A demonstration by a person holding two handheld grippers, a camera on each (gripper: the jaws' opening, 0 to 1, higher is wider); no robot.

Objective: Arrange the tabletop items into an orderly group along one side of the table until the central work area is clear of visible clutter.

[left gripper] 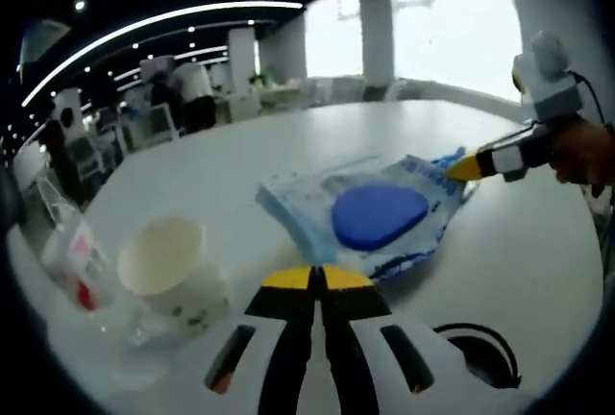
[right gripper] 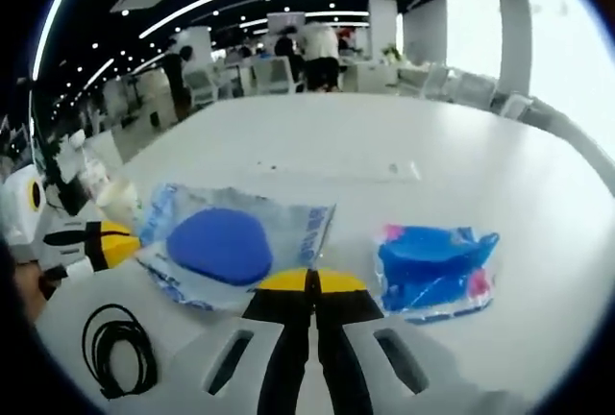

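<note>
A clear plastic bag (left gripper: 380,215) with a blue oval pad inside lies flat on the white table (left gripper: 288,146). My left gripper (left gripper: 315,278) is shut, its yellow tips at the bag's near edge. My right gripper (left gripper: 465,167) comes in from the right, tip against the bag's far corner. In the right gripper view the same bag (right gripper: 226,242) lies just left of my shut right gripper (right gripper: 309,280), and a crumpled blue packet (right gripper: 434,271) lies to its right. The left gripper (right gripper: 104,243) touches the bag's left edge. A paper cup (left gripper: 173,271) stands at the left.
A small clear packet with red print (left gripper: 79,263) lies left of the cup. A coiled black cable (left gripper: 480,353) (right gripper: 120,348) rests near the table's front. A thin clear strip (right gripper: 336,170) lies farther out. Chairs, tables and people fill the room behind.
</note>
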